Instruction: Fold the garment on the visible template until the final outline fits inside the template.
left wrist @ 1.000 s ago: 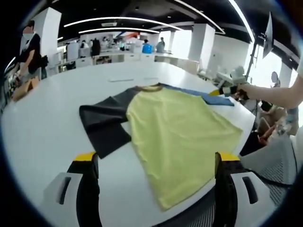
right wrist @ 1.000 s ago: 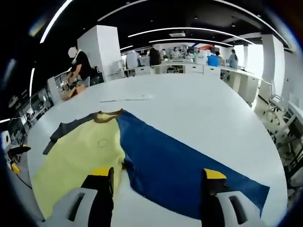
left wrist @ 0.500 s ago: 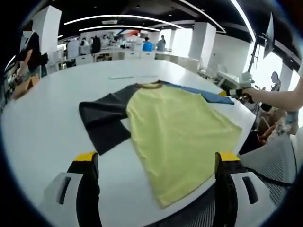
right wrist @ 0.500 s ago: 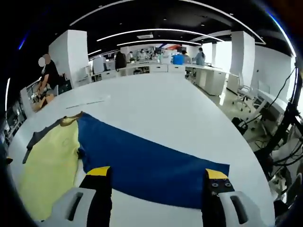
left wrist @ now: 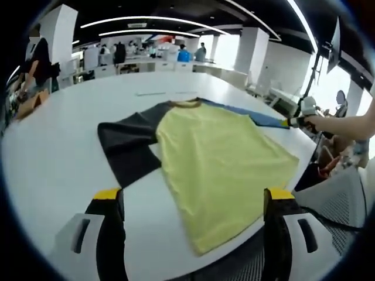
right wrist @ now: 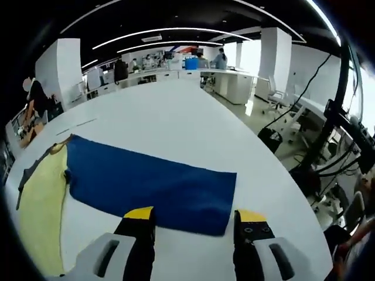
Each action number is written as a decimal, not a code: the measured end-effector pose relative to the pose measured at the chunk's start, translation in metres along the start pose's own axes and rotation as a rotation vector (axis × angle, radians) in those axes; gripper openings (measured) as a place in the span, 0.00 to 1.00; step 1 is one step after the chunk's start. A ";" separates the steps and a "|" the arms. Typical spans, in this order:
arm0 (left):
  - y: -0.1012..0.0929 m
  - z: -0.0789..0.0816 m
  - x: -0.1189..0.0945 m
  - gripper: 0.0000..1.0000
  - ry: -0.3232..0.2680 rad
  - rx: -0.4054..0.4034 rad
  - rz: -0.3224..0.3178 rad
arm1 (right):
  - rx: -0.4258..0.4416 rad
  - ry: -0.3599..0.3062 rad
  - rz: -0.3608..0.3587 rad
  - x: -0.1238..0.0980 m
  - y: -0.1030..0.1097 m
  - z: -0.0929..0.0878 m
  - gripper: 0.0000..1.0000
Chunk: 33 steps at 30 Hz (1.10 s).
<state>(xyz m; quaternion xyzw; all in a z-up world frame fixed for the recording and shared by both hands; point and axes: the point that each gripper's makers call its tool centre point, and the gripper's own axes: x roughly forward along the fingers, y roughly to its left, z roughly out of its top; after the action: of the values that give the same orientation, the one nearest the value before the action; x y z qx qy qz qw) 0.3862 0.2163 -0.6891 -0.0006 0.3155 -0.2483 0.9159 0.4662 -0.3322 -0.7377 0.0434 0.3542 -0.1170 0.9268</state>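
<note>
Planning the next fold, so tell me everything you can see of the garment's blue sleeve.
The blue sleeve looks like thin, matte knit fabric, lying flat and stretched straight out on the white table. It joins the yellow body near the brown collar, and its cuff end lies between the right gripper's open jaws, untouched.

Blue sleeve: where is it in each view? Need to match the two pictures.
Left gripper view: the blue sleeve is a thin strip right of centre, running from the collar toward the right gripper.
Right gripper view: it lies flat across the middle, its cuff end just above the open jaws.
Shared landmark: the yellow shirt body, centre in the left gripper view, at the left edge in the right gripper view.
</note>
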 end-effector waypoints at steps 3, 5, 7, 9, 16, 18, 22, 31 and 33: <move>-0.001 0.001 0.000 0.95 -0.003 0.001 0.000 | 0.021 0.008 -0.015 -0.002 -0.005 -0.004 0.40; -0.001 0.001 0.000 0.94 0.000 0.000 0.000 | 0.032 0.016 -0.022 -0.003 -0.006 -0.007 0.38; -0.001 0.000 -0.001 0.94 0.003 -0.001 0.004 | 0.043 0.004 -0.027 -0.004 -0.007 -0.006 0.36; 0.000 -0.001 -0.001 0.94 0.004 -0.004 0.005 | 0.040 0.006 -0.029 -0.004 -0.008 -0.005 0.35; 0.001 -0.002 -0.003 0.93 0.007 -0.008 0.010 | 0.030 0.008 -0.049 -0.006 -0.008 -0.005 0.24; 0.001 -0.003 -0.003 0.92 0.009 -0.005 0.010 | 0.060 0.030 -0.061 -0.006 -0.009 -0.007 0.18; 0.001 -0.004 -0.005 0.92 0.010 -0.003 0.014 | 0.102 0.058 -0.097 -0.009 -0.017 -0.008 0.12; 0.002 -0.005 -0.007 0.92 0.011 -0.001 0.017 | 0.122 0.069 -0.106 -0.013 -0.019 -0.008 0.06; 0.001 -0.005 -0.007 0.92 0.012 0.005 0.012 | 0.107 0.078 -0.102 -0.013 -0.019 -0.009 0.05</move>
<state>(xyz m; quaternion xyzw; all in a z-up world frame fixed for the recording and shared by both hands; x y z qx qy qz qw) 0.3790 0.2215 -0.6890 0.0050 0.3205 -0.2435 0.9154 0.4466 -0.3470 -0.7356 0.0795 0.3850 -0.1808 0.9015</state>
